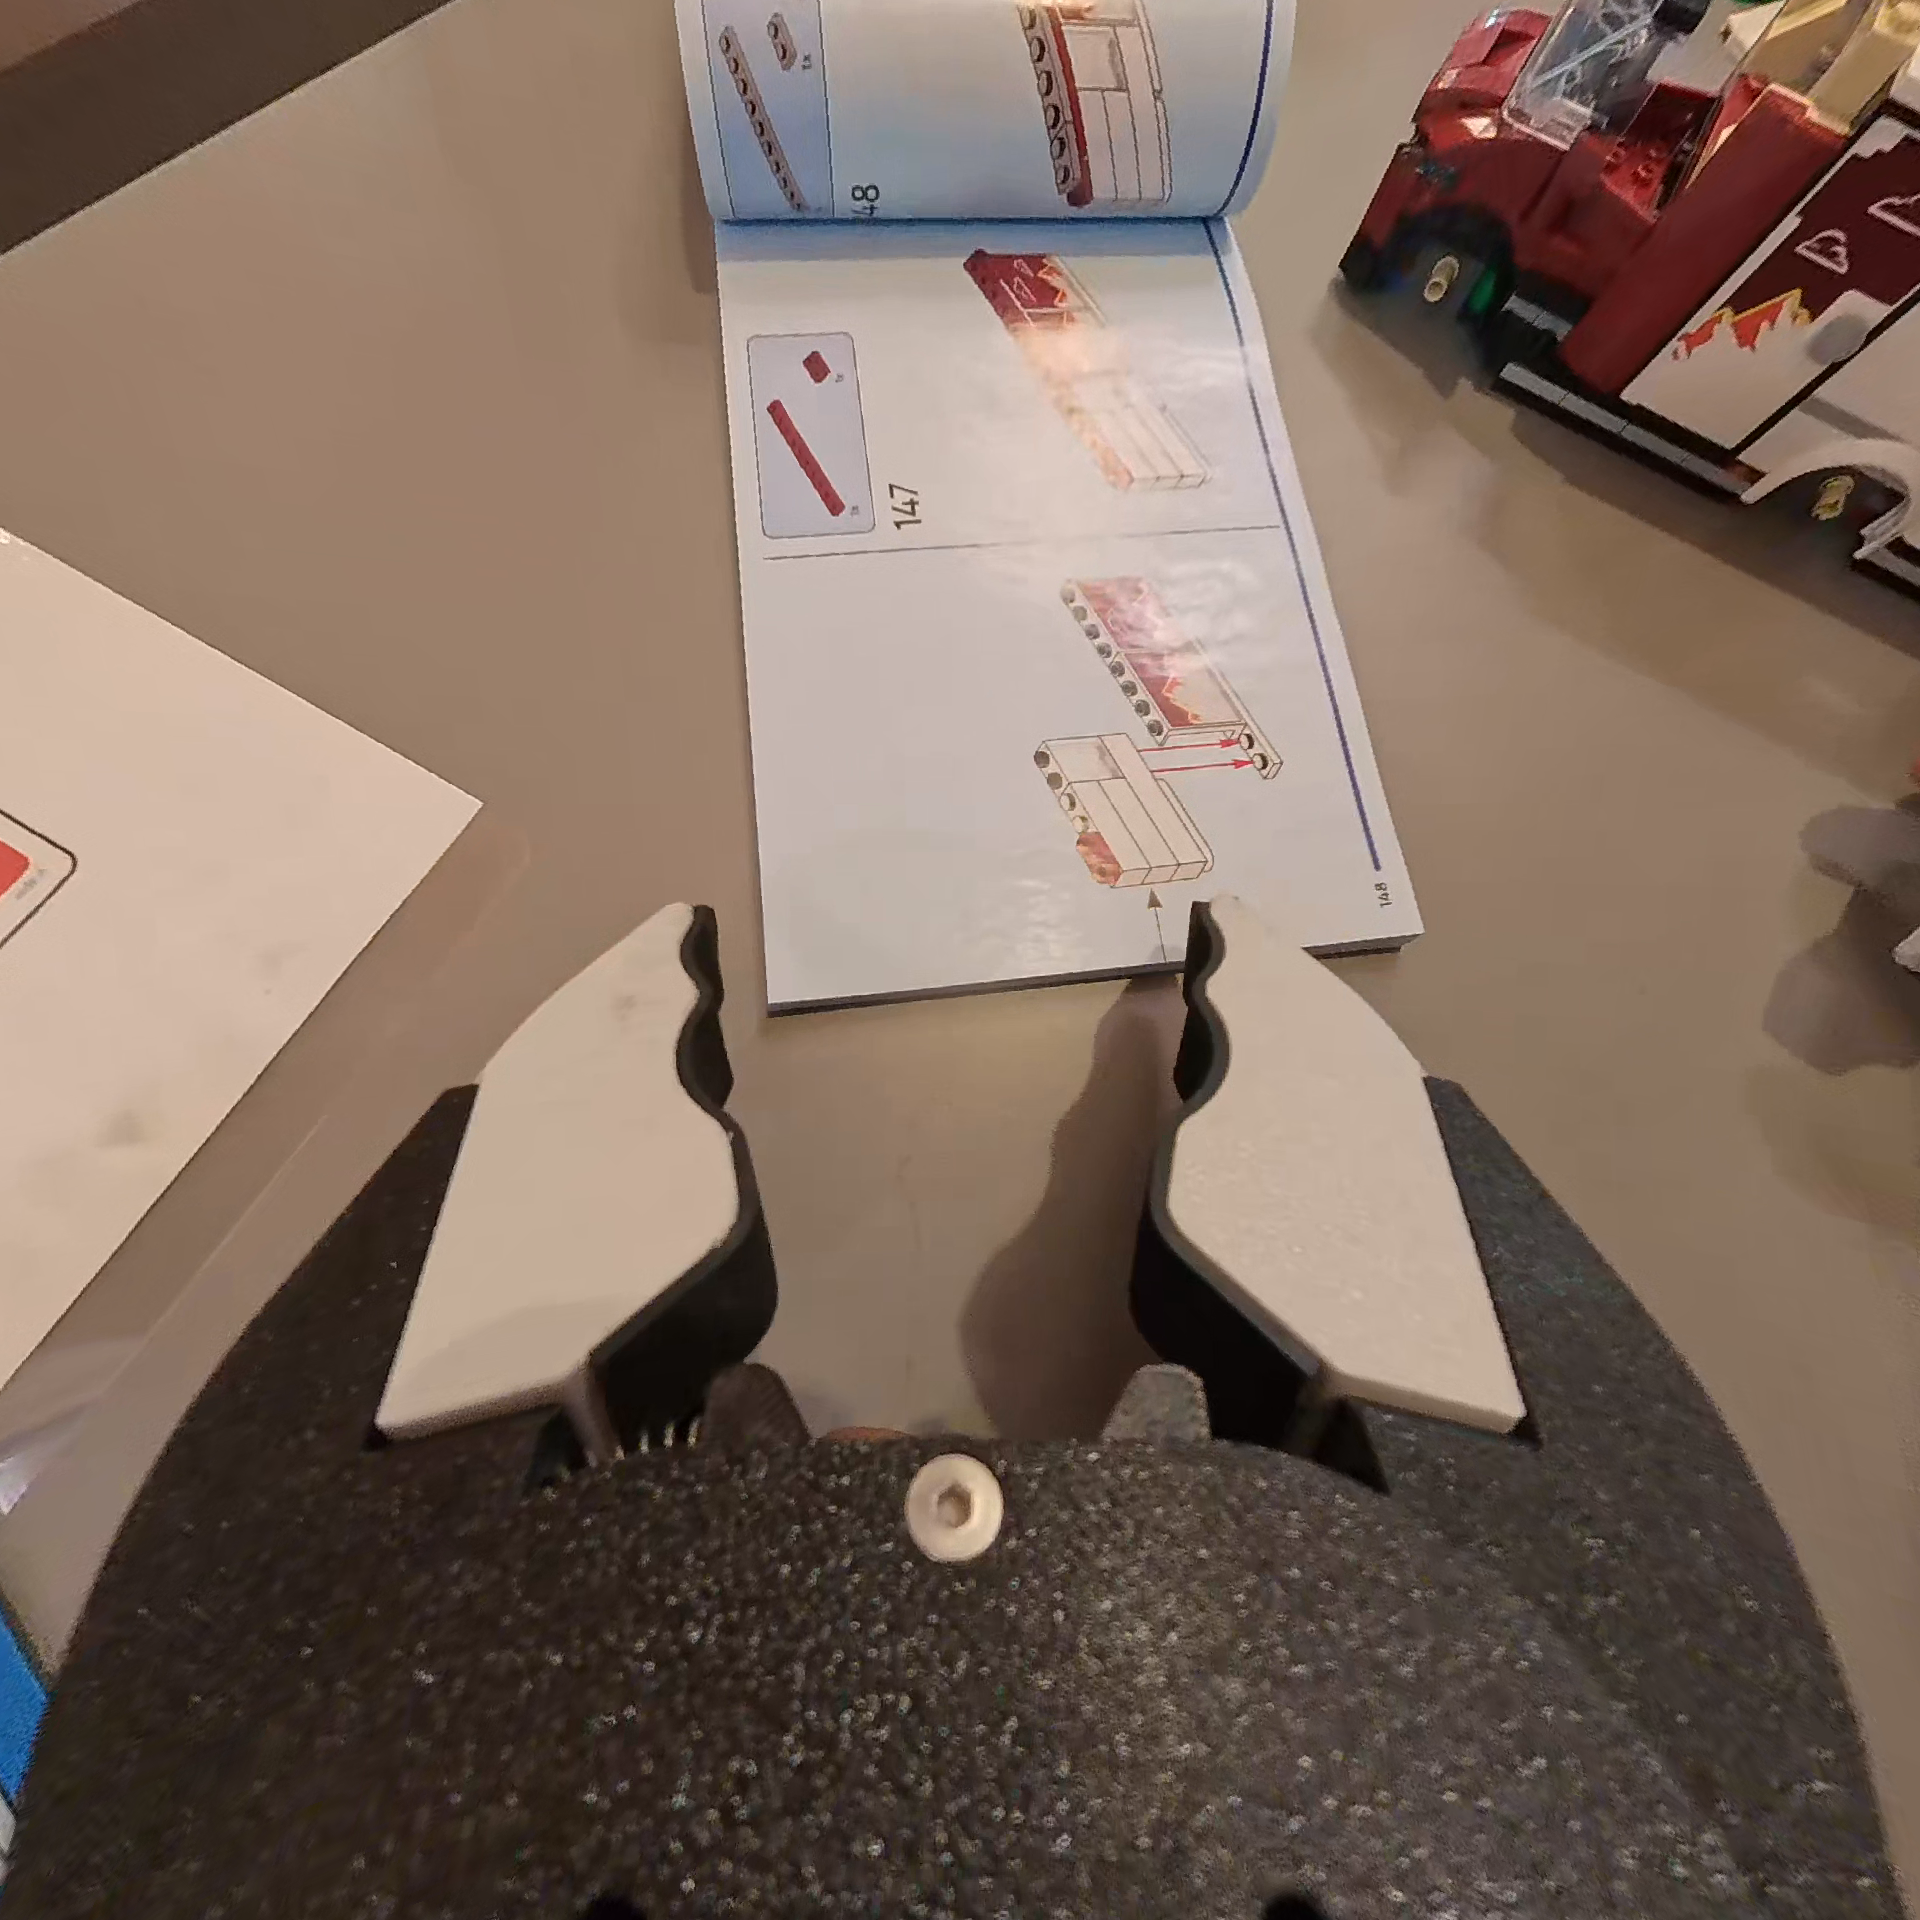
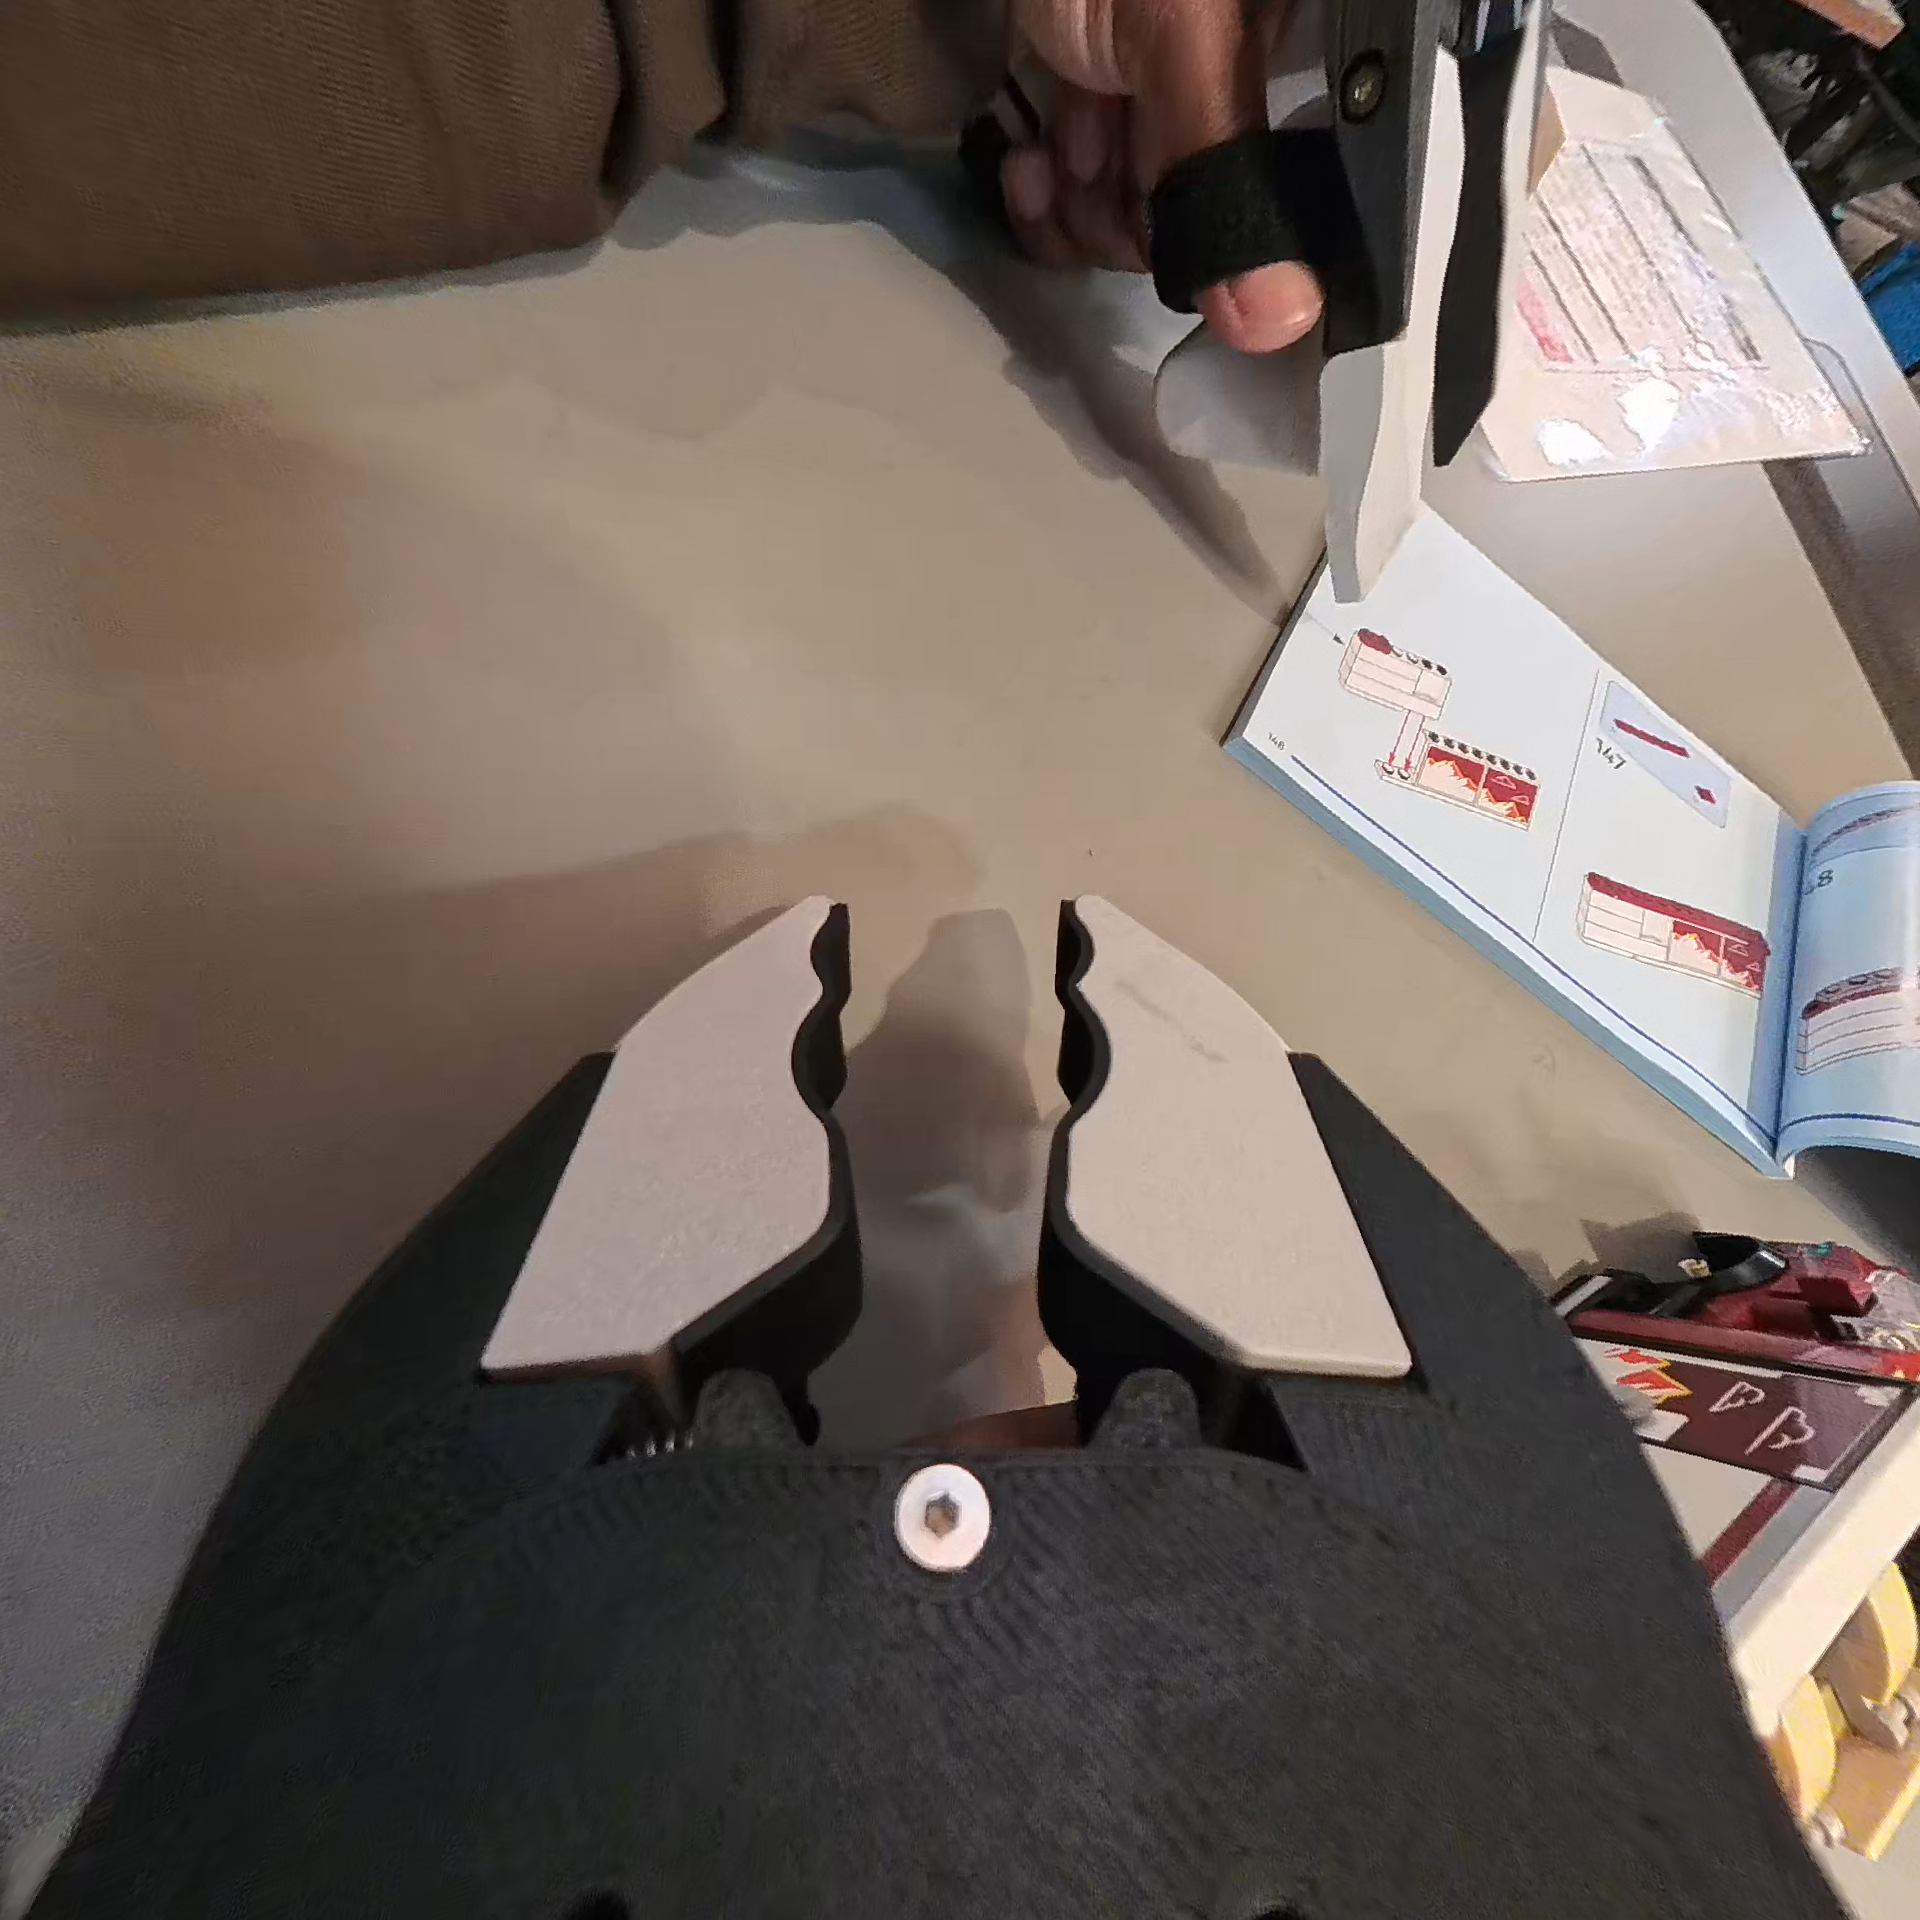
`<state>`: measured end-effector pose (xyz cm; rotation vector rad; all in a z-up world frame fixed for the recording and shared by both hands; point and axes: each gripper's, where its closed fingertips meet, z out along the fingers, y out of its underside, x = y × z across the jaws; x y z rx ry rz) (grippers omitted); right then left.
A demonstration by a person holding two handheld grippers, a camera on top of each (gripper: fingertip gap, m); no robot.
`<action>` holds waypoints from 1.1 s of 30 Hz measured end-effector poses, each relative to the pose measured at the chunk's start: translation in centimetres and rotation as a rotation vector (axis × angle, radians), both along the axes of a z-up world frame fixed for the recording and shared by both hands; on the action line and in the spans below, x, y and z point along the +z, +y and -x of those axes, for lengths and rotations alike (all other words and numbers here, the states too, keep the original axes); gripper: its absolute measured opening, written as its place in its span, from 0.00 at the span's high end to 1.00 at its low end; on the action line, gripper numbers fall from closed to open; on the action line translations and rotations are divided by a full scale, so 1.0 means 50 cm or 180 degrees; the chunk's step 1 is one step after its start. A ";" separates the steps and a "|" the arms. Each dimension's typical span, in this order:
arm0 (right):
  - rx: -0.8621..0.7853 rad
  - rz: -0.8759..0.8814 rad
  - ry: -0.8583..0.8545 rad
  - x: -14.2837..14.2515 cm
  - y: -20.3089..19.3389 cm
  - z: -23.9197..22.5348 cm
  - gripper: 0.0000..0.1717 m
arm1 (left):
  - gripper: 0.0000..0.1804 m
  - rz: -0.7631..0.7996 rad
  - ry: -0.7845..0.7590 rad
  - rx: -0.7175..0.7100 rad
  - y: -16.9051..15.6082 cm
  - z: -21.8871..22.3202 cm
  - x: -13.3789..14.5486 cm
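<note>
The left hand-held gripper (image 1: pixel 951 914) is held wide open, bare, at the near edge of the booklet (image 1: pixel 935 727), whose long axis runs straight away from it. The right hand-held gripper (image 2: pixel 954 909) is part open, bare, over bare surface (image 2: pixel 520 675).

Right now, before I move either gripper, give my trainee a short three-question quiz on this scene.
1. True or false: the left gripper holds the booklet.
2. What lies between the right gripper's fingers? A) a brick B) bare table C) a page
3. Fill in: the toy truck stands to the ____ of the booklet in the left wrist view.

Key: 1 false, its jaws are open; 2 B; 3 right.
</note>
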<state>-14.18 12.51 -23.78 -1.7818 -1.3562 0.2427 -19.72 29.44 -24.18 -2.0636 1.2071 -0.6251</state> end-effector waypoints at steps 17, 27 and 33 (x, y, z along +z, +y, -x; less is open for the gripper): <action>0.0078 -0.0063 -0.0022 0.000 -0.008 0.004 0.81 | 0.56 0.0318 0.0118 0.0135 -0.016 0.019 -0.012; 0.0091 -0.0047 -0.0023 -0.001 -0.008 0.004 0.82 | 0.56 0.0206 0.0199 0.0096 -0.020 0.010 -0.006; 0.0114 -0.0039 -0.0027 -0.002 -0.009 0.005 0.83 | 0.56 0.0199 0.0219 0.0109 -0.020 0.010 -0.005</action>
